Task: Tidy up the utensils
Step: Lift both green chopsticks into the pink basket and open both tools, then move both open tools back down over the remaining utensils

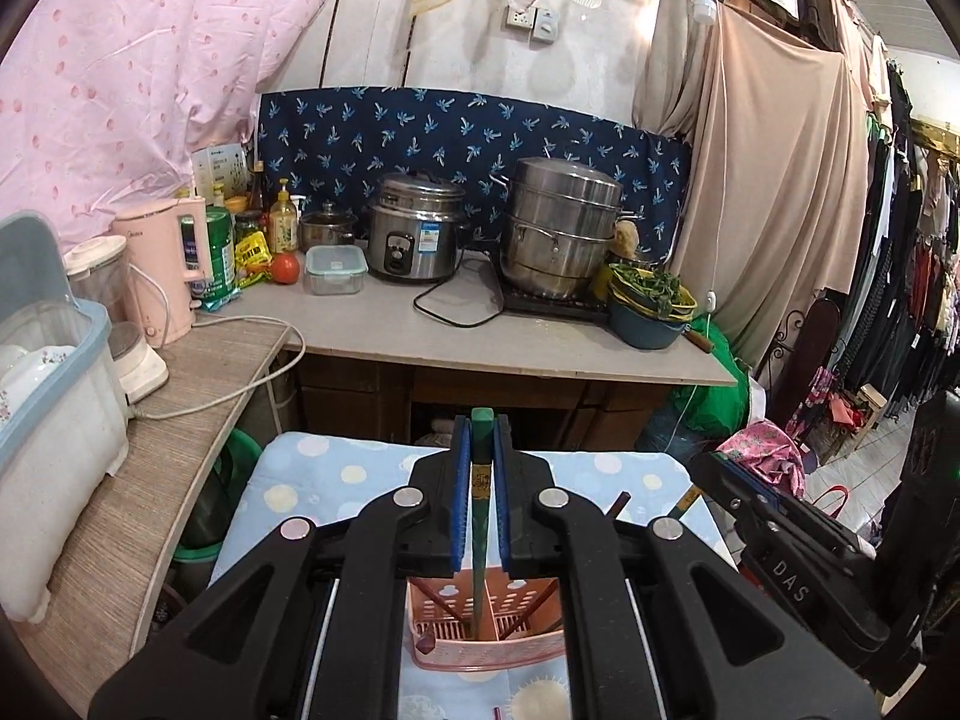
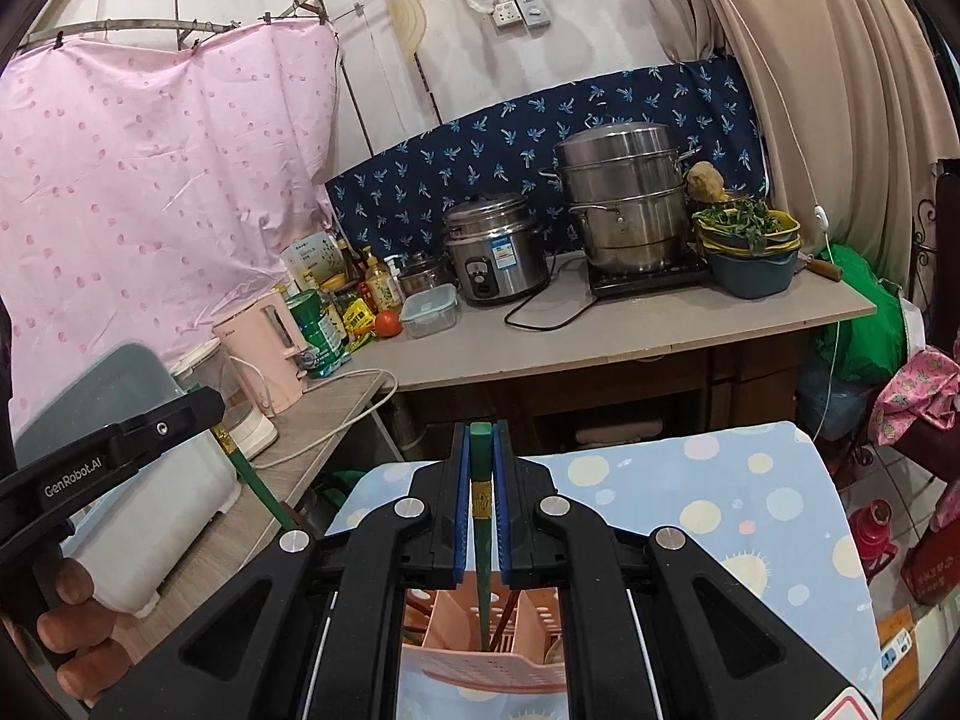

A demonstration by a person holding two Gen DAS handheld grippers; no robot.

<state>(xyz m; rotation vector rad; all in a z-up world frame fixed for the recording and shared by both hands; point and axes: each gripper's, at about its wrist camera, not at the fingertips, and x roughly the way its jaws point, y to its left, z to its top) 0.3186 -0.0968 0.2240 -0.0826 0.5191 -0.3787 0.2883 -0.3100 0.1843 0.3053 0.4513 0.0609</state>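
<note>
A green chopstick (image 1: 482, 516) is clamped between the blue pads (image 1: 462, 480) of the left gripper (image 1: 482, 456), its lower end reaching down into the pink utensil basket (image 1: 489, 648). A second green chopstick (image 2: 482, 516) is gripped in the same way by the right gripper (image 2: 482, 462), its tip lowered into a compartment of the same basket (image 2: 480, 660); the exact compartment cannot be told. Both pairs of jaws are drawn narrow around the sticks. Dark red chopsticks (image 1: 432, 597) are seen leaning inside the basket.

The basket is set on a small table covered by a light blue dotted cloth (image 1: 336, 474). Beyond its far edge a gap is left before a grey countertop (image 1: 480, 330), on which a rice cooker (image 1: 414, 228), a stacked steel steamer (image 1: 564, 228), a clear lidded box (image 1: 335, 269) and a blue basin of greens (image 1: 651, 300) are placed. A wood-grain shelf (image 1: 180, 432) runs along the left, occupied by a pink kettle (image 1: 165, 264) and a white dish box (image 1: 54, 396). From the left wrist view, the right gripper (image 1: 774, 528) is seen close beside the table's right edge; a tiled floor (image 1: 864, 468) and hanging clothes (image 1: 900, 240) lie further right.
</note>
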